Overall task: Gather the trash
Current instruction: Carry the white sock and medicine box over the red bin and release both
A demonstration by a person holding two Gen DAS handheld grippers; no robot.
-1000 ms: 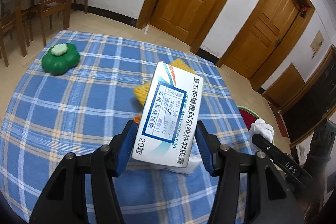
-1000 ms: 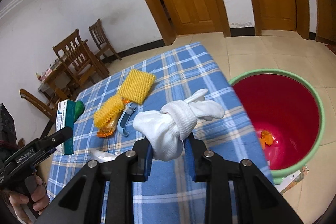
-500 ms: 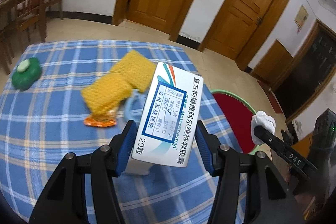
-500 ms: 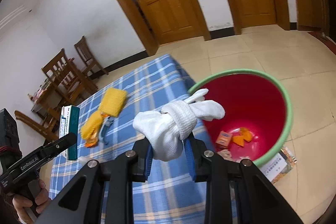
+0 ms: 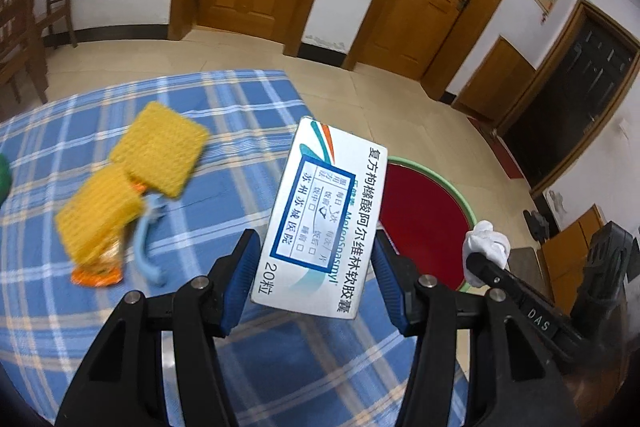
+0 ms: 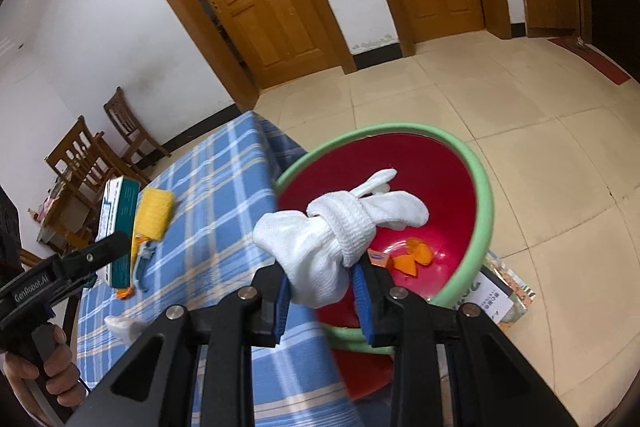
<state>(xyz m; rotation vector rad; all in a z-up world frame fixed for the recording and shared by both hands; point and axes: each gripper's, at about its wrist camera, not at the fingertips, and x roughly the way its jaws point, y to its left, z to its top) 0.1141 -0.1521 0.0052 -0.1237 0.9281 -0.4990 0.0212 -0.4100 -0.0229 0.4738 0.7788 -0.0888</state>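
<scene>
My left gripper is shut on a white medicine box with blue print, held above the table's right edge. In the right wrist view the same box shows its teal side at the left. My right gripper is shut on a knotted white sock bundle, which hangs over the near rim of a red bin with a green rim. That bin stands on the floor just right of the table and holds orange scraps. The bundle also shows at the right of the left wrist view.
On the blue plaid tablecloth lie two yellow sponges, an orange wrapper, a light blue tool and a white scrap. A printed packet lies on the floor beside the bin. Wooden chairs stand behind.
Both grippers have swept to the right, from over the table toward the bin. The sock bundle now hangs over the bin's rim; the medicine box is near the table's right edge. Both grips are unchanged.
</scene>
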